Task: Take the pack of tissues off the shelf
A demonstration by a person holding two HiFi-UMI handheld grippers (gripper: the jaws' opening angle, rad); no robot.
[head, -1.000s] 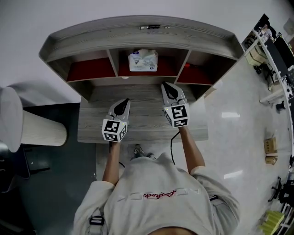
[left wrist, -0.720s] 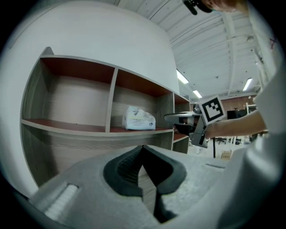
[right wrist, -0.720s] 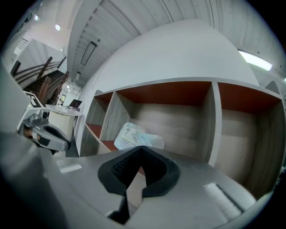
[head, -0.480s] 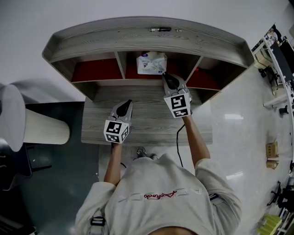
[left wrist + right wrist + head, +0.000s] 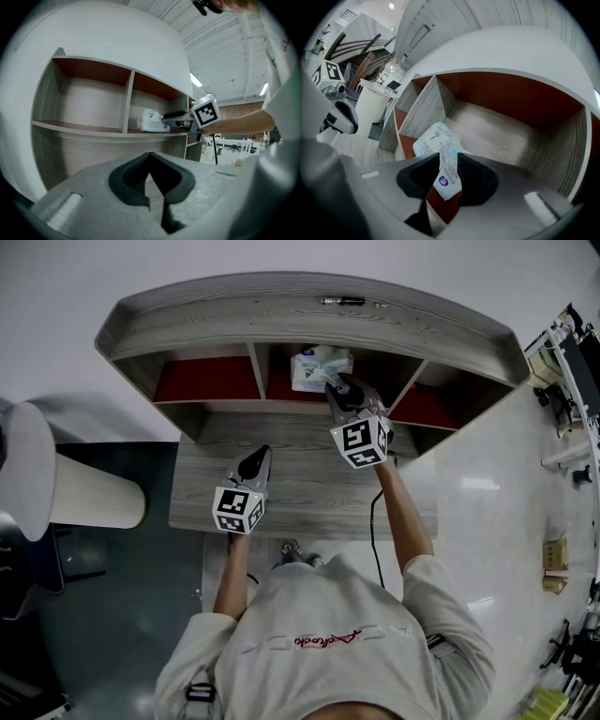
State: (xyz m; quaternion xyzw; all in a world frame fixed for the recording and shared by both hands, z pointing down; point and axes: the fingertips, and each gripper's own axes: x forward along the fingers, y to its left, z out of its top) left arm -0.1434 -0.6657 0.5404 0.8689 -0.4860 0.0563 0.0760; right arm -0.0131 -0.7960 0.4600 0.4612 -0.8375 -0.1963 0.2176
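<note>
The white pack of tissues [image 5: 314, 367] [image 5: 152, 121] [image 5: 436, 140] lies in the middle compartment of the grey wooden shelf [image 5: 309, 310], on its red floor. My right gripper [image 5: 336, 382] [image 5: 448, 158] reaches into that compartment. Its jaws are opening, and the near corner of the pack sits between them without being squeezed. The left gripper view also shows this right gripper [image 5: 180, 119] at the pack. My left gripper [image 5: 258, 454] [image 5: 150, 157] hovers over the desk top [image 5: 291, 493] in front of the shelf, tips together and holding nothing.
Red-floored compartments [image 5: 206, 381] flank the middle one, split by upright dividers [image 5: 258, 371]. A small dark pen-like object [image 5: 347, 302] lies on the shelf top. A white cylindrical bin [image 5: 66, 493] stands left of the desk. Workshop benches [image 5: 572, 343] are at the far right.
My right gripper has moved forward from the desk into the middle compartment, and its jaws have spread around the pack's corner. The left gripper has stayed put.
</note>
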